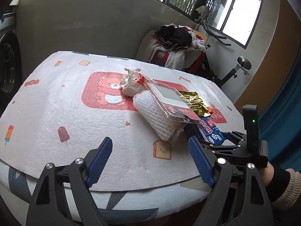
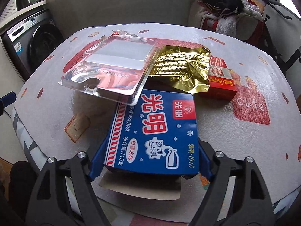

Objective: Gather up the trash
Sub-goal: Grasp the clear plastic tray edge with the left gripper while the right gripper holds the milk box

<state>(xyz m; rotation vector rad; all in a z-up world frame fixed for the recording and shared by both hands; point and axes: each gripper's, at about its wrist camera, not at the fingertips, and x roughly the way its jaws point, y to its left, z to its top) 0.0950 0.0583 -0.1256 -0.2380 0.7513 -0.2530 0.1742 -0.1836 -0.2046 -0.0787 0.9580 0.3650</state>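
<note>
Blue carton (image 2: 150, 131) between right claw (image 2: 150, 162) pads.

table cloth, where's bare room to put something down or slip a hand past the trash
The table cloth is bare on the washing machine side, from the bear print out to the edge. Some bare cloth also lies beyond the red box, around the word "cute". The middle is crowded: crumpled wrapper, foam net, clear plastic pack, gold foil and blue carton overlap.

Daylit from the windows (image 1: 237, 13), blown out white; soft shadows, glare on the clear plastic tray (image 2: 112, 66); sharp centre, heavy fisheye bending, dark corners.
</note>
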